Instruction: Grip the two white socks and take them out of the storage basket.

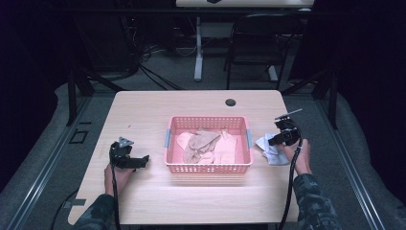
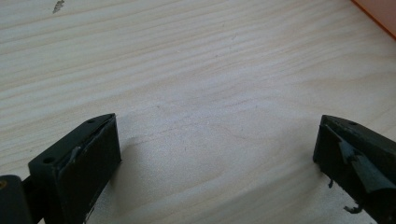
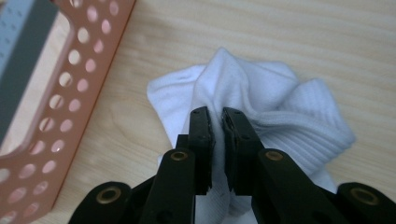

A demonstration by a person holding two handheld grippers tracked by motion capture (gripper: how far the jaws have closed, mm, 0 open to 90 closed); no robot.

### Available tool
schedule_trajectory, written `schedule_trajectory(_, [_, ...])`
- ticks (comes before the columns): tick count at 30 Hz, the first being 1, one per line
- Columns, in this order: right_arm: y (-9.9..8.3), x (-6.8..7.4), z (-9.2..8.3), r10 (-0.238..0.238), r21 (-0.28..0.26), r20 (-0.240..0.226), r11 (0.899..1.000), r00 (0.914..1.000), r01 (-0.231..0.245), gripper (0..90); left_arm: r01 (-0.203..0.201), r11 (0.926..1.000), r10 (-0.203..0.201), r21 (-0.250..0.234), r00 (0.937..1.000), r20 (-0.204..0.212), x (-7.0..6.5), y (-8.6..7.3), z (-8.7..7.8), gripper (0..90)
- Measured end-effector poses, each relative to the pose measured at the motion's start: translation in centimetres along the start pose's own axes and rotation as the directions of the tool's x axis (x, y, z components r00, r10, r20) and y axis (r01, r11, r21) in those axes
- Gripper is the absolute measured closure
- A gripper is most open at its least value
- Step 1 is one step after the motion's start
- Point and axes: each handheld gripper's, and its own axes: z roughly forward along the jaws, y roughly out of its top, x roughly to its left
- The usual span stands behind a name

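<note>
White sock (image 3: 280, 116) is pinched by right gripper (image 3: 217, 116) on table (image 1: 143, 115) beside pink basket (image 1: 209, 167), not yet placed inside with other socks (image 1: 206, 143); left gripper (image 2: 217, 140) is held released.

Right of the pink perforated basket (image 1: 208, 167) lies a white ribbed sock (image 3: 280, 112); inside it, beige and peach cloths (image 1: 206, 143); pale wood-grain surface (image 1: 143, 110).

Pinched between the nearly closed jaws of the right gripper (image 3: 215, 116): a fold of a white ribbed sock (image 3: 280, 116), bunched and lying on the pale wooden table (image 3: 303, 32), just beside the perforated pink basket (image 3: 70, 84) with a grey handle (image 3: 23, 56) at upper left.
</note>
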Motion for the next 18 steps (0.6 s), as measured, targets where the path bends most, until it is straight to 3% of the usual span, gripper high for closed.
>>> schedule_trajectory(3, [0.0,0.1,0.0,0.001,-0.002,0.015,1.000,0.9999,-0.001,77.7,0.001,1.0000,-0.001,0.000,1.0000,0.000,0.0,0.0,0.0,0.6])
schedule_trajectory(5, [0.0,0.4,-0.8,-0.022,-0.013,0.022,1.000,0.9995,0.022,67.3,0.002,1.0000,-0.002,0.000,1.0000,0.000,0.0,0.0,0.0,0.6])
schedule_trajectory(6, [0.0,0.4,-0.8,-0.022,-0.013,0.022,1.000,0.9995,0.022,67.3,0.002,1.0000,-0.002,0.000,1.0000,-0.001,0.0,0.0,0.0,0.6])
schedule_trajectory(7, [-0.1,0.4,-1.6,-0.027,-0.020,0.028,0.999,0.9992,0.028,55.7,0.003,1.0000,-0.003,0.000,1.0000,0.000,0.0,0.0,0.0,0.6])
schedule_trajectory(9, [-0.2,0.3,-2.1,-0.020,-0.035,0.021,0.999,0.9996,0.021,51.0,0.001,1.0000,-0.001,0.002,1.0000,-0.001,0.0,0.0,0.0,0.6])
schedule_trajectory(12, [-0.5,0.3,-3.6,-0.021,-0.071,0.036,0.997,0.9991,0.024,31.9,0.001,1.0000,-0.001,0.002,1.0000,-0.002,0.0,0.0,0.0,0.6])
schedule_trajectory(13, [-0.6,0.3,-4.8,-0.036,-0.101,0.019,0.994,0.9991,0.038,25.0,0.002,1.0000,-0.002,0.001,1.0000,-0.002,0.0,0.0,0.0,0.6])
schedule_trajectory(14, [-0.6,0.3,-4.8,-0.036,-0.101,0.019,0.994,0.9991,0.038,25.0,0.001,1.0000,-0.001,0.002,1.0000,-0.002,0.0,0.0,0.0,0.6])
schedule_trajectory(15, [-1.1,0.5,-6.1,-0.051,-0.139,0.009,0.989,0.9986,0.052,18.9,0.001,1.0000,-0.001,0.001,1.0000,-0.002,0.0,0.0,0.0,0.6])
schedule_trajectory(17, [-1.2,0.6,-6.5,-0.056,-0.145,0.010,0.988,0.9984,0.057,17.1,0.001,1.0000,-0.001,0.002,1.0000,-0.001,0.0,0.0,0.0,0.6])
schedule_trajectory(18, [-1.8,0.8,-7.6,-0.087,-0.161,0.021,0.983,0.9960,0.089,14.9,0.001,1.0000,-0.001,0.002,1.0000,-0.001,0.0,0.0,0.0,0.5])
